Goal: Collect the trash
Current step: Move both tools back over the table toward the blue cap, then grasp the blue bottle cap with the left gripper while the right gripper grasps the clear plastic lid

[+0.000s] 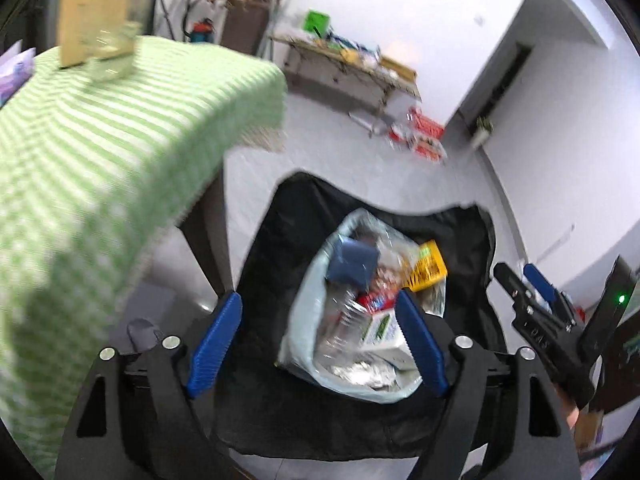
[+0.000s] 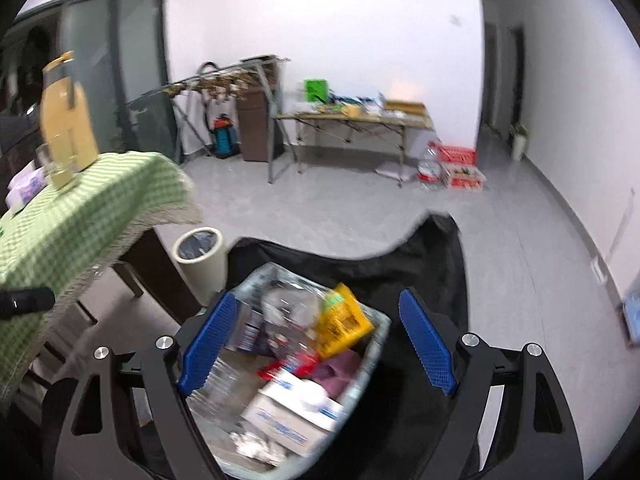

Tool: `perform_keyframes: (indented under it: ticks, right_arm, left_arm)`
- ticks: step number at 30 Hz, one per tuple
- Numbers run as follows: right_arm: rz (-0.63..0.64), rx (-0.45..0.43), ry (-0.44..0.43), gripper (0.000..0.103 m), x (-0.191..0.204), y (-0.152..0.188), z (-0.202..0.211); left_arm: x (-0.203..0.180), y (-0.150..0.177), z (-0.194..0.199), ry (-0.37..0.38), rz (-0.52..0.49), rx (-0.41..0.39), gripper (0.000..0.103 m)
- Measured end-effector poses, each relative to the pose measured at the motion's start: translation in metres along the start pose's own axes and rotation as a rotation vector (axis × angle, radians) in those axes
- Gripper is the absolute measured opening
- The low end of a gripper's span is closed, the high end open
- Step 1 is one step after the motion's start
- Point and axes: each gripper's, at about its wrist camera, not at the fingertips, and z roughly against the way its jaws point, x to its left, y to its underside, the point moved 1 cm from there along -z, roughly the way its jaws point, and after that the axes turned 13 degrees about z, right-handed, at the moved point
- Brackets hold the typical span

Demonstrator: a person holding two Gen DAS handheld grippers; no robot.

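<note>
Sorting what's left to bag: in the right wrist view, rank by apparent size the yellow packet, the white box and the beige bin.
1. white box
2. beige bin and yellow packet: look alike; the bin is farther away, so no ranking.

One trash bag, two tools.

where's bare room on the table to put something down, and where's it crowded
The green cloth lies bare from the pitcher out to its near corner above the small bin. The far end is crowded: pitcher, glass and purple packs. The trash bag under both open tools is packed full.
</note>
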Motion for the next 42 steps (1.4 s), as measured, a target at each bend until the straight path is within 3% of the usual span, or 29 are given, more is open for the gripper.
perform_keyframes:
  ticks: [6, 12, 15, 19, 25, 28, 33, 37, 40, 42]
  right_arm:
    - [0.078, -0.058, -0.089, 0.08, 0.057, -0.035, 0.01]
    - [0.194, -0.1, -0.163, 0.08, 0.123, -0.058, 0.022]
    - [0.234, -0.126, -0.2, 0.08, 0.153, -0.072, 0.031]
    - [0.27, -0.168, -0.231, 0.085, 0.18, -0.087, 0.042]
    - [0.332, -0.171, -0.272, 0.085, 0.219, -0.096, 0.047]
    - [0.341, -0.152, -0.304, 0.085, 0.233, -0.097, 0.043]
    - [0.38, -0.132, -0.333, 0.085, 0.257, -0.104, 0.039]
    - [0.405, -0.145, -0.355, 0.085, 0.271, -0.111, 0.043]
    - [0.429, -0.153, -0.377, 0.085, 0.284, -0.12, 0.043]
    - [0.437, -0.164, -0.399, 0.085, 0.293, -0.13, 0.045]
  left_arm:
    - [0.048, -0.025, 0.064, 0.002, 0.081, -0.148, 0.079]
    - [0.109, -0.053, 0.138, -0.075, 0.131, -0.311, 0.081]
    - [0.137, -0.065, 0.171, -0.134, 0.138, -0.385, 0.086]
    - [0.189, -0.08, 0.207, -0.324, 0.147, -0.482, 0.09]
    - [0.289, -0.116, 0.234, -0.546, 0.263, -0.504, 0.09]
    - [0.327, -0.135, 0.232, -0.652, 0.258, -0.472, 0.09]
    - [0.386, -0.167, 0.204, -0.672, 0.335, -0.303, 0.09]
    - [0.401, -0.179, 0.19, -0.724, 0.303, -0.267, 0.088]
    - [0.41, -0.181, 0.182, -0.748, 0.289, -0.228, 0.071]
    - [0.419, -0.181, 0.183, -0.709, 0.313, -0.23, 0.059]
